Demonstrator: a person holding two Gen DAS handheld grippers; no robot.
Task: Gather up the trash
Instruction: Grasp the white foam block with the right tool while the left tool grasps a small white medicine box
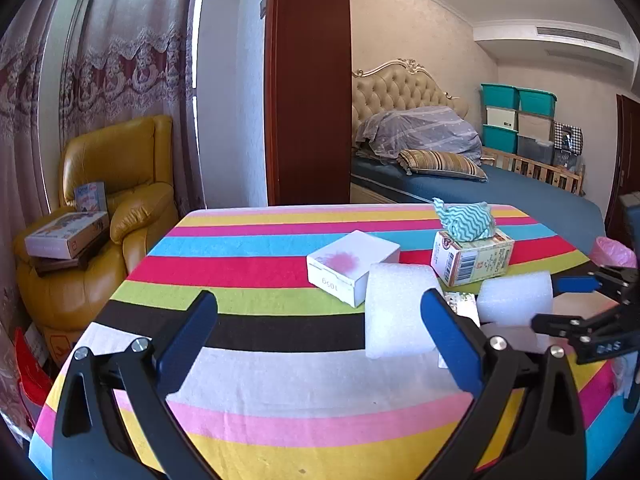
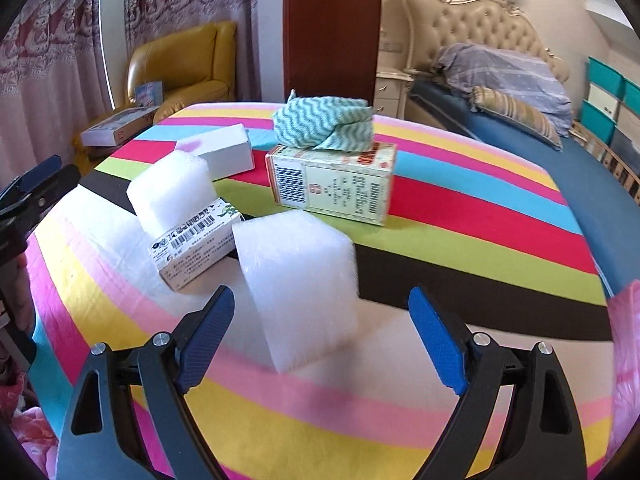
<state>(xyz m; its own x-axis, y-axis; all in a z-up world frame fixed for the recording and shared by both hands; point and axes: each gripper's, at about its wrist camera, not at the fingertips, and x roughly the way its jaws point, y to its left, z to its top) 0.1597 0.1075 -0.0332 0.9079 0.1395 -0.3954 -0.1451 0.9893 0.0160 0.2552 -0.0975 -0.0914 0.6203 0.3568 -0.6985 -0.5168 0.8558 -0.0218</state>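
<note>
On the striped tablecloth [image 1: 260,264] [image 2: 460,208] lie two white foam blocks, one near [image 2: 298,288] [image 1: 516,298] and one farther [image 2: 172,192] [image 1: 398,312], a small medicine box [image 2: 196,244], a white box with a pink stain [image 1: 352,266] [image 2: 220,152], and a carton [image 1: 472,260] [image 2: 336,184] with a teal wavy cloth [image 1: 466,220] [image 2: 324,122] on top. My right gripper [image 2: 320,332] is open, its fingers on either side of the near foam block. My left gripper [image 1: 320,328] is open and empty, the farther foam block by its right finger.
A pink-lined trash bag [image 1: 612,252] [image 2: 626,360] shows at the table's right edge. A yellow armchair [image 1: 116,208] with boxes stands at the left, a bed [image 1: 480,184] behind the table, storage bins [image 1: 520,120] at the back right.
</note>
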